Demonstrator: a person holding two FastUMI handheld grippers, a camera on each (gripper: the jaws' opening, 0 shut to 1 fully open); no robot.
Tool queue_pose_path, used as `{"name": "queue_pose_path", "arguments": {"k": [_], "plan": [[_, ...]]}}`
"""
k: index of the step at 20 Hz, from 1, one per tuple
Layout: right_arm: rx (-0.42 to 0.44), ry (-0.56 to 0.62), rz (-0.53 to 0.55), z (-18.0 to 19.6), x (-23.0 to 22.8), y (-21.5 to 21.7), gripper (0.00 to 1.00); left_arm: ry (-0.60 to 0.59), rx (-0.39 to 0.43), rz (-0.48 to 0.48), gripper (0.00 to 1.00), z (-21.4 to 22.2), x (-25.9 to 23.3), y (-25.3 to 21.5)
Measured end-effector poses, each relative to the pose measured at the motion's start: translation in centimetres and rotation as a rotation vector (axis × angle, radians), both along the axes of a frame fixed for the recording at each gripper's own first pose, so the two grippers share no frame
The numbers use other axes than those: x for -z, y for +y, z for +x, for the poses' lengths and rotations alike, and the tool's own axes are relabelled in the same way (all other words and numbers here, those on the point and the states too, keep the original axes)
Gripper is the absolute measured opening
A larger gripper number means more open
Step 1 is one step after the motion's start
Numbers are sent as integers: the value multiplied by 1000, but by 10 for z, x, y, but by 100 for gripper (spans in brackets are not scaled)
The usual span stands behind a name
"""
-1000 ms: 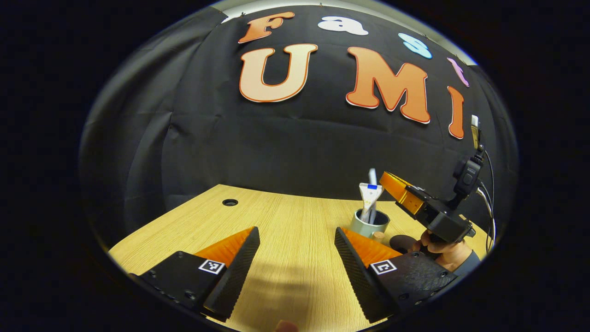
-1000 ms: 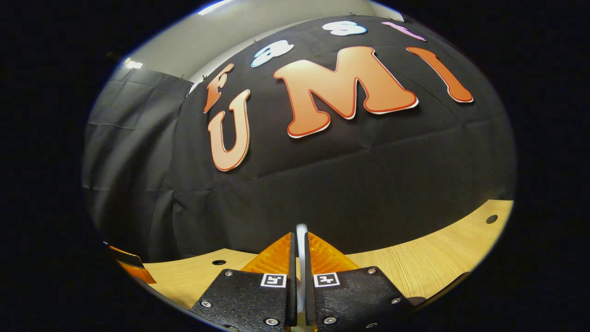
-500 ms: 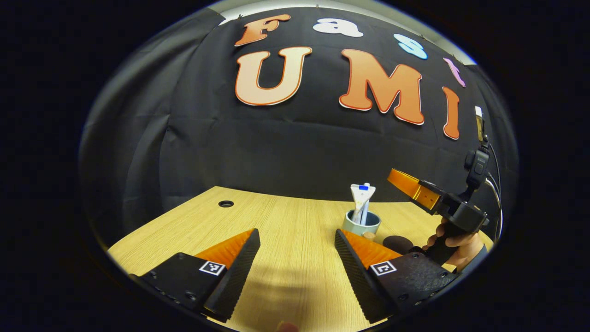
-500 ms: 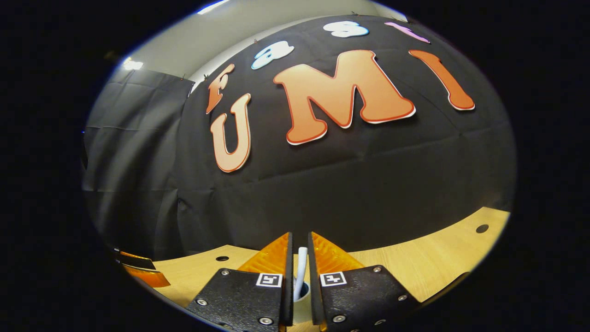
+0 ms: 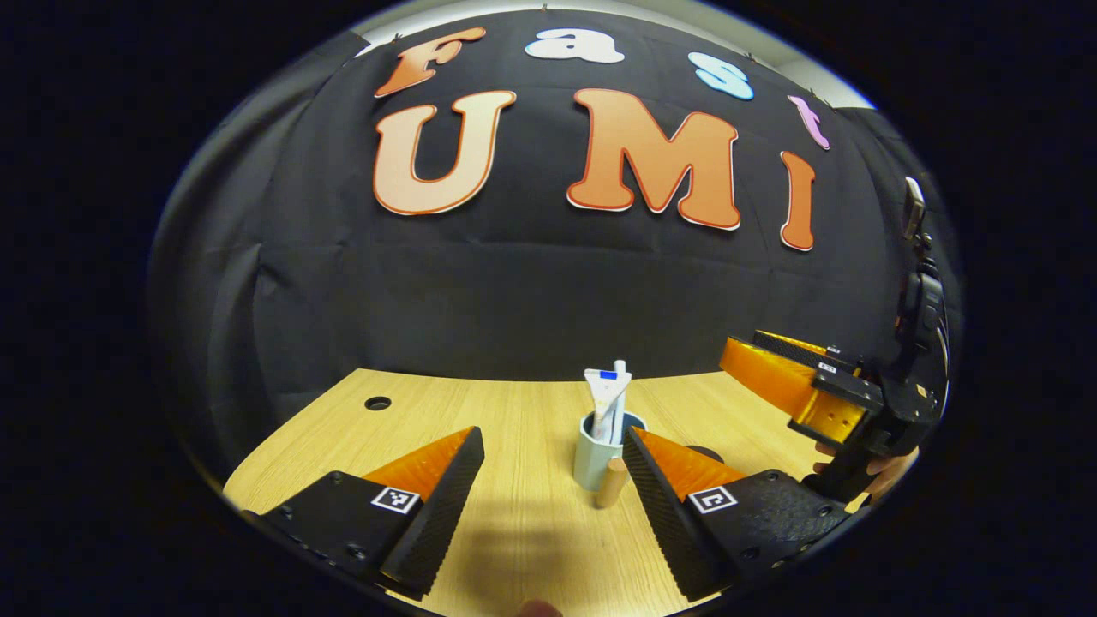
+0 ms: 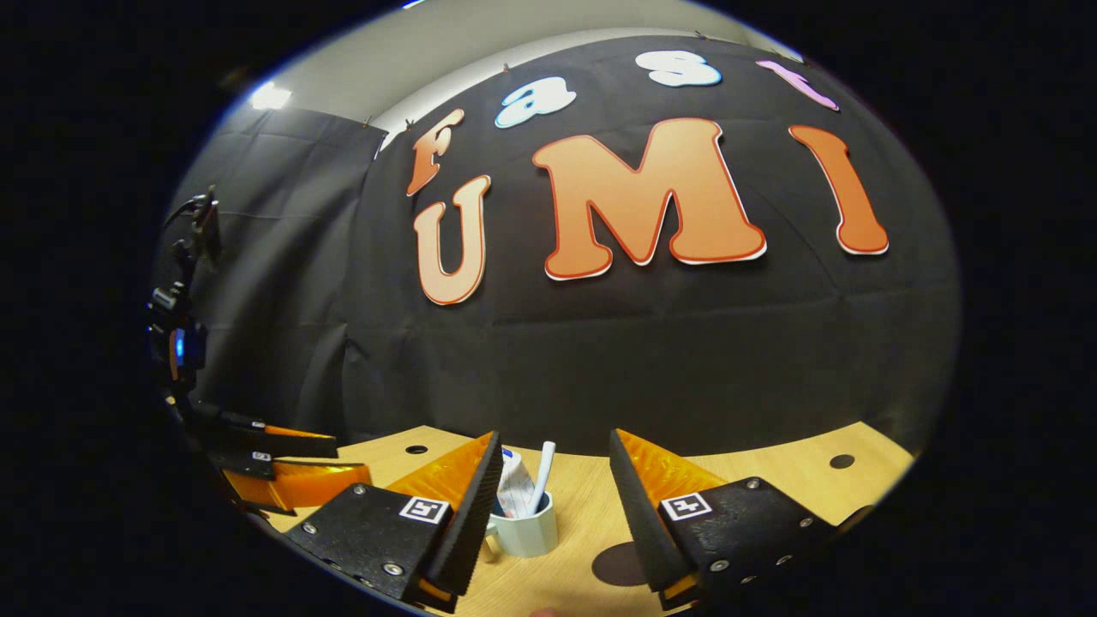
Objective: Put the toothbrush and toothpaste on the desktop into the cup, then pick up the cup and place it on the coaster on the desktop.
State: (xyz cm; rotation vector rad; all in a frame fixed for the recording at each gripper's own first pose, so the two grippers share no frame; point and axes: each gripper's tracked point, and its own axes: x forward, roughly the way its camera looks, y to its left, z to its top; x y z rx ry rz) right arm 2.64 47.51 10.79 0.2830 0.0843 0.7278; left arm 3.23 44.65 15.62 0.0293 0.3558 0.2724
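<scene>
Your left gripper (image 5: 553, 467) stands with its fingers spread wide, nothing between them, low over the wooden desktop (image 5: 480, 411). Your right gripper (image 6: 548, 480) is likewise spread apart and carries nothing; neither finger touches the cup.

In the left gripper view, the cup (image 5: 597, 454) stands upright on the desktop just ahead of the right-hand finger, slightly right of the gap's centre. The toothpaste (image 5: 604, 396) tube and the toothbrush (image 5: 620, 398) both stand in it, leaning together and rising above the rim. A cork-coloured handle (image 5: 612, 482) projects from the cup's near side. A dark round coaster (image 5: 704, 452) lies on the desktop beyond the finger, largely hidden by it; the cup is beside it, not on it. At the right edge you can see your other gripper, held above the desktop, with a hand (image 5: 883, 474) partly visible beneath it.

In the right gripper view, the cup (image 6: 524, 530) sits between the two fingers, nearer the left one, with the toothpaste (image 6: 514, 484) and toothbrush (image 6: 542, 476) inside. The coaster (image 6: 619, 563) lies just to the cup's right, apart from it, partly covered by the right finger. Your left gripper shows at the far left, its fingers separated.

A round cable hole (image 5: 377, 403) marks the desktop's far left corner.
</scene>
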Motion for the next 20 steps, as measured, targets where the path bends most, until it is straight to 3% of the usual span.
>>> {"name": "queue_pose_path", "arguments": {"k": [5,9,13,15,16,17,20], "plan": [[12,-27,-29,-22,-10,-41,88,128,75,-14,98,33,1,-18],[37,-58,-17,-43,-8,-73,90,224,123,25,98,59,15,-26],[64,-73,-9,-56,-7,-100,90,360,176,-2,98,75,49,-37],[77,-96,-35,-62,-5,-114,90,441,171,-9,96,82,64,-35],[80,-110,-50,-64,-3,-120,84,479,161,-17,96,84,70,-34],[82,-119,-60,-67,-2,-123,90,523,154,-24,96,86,75,-33],[77,-123,-73,-76,4,-135,92,650,123,-46,96,86,85,-29]]}}
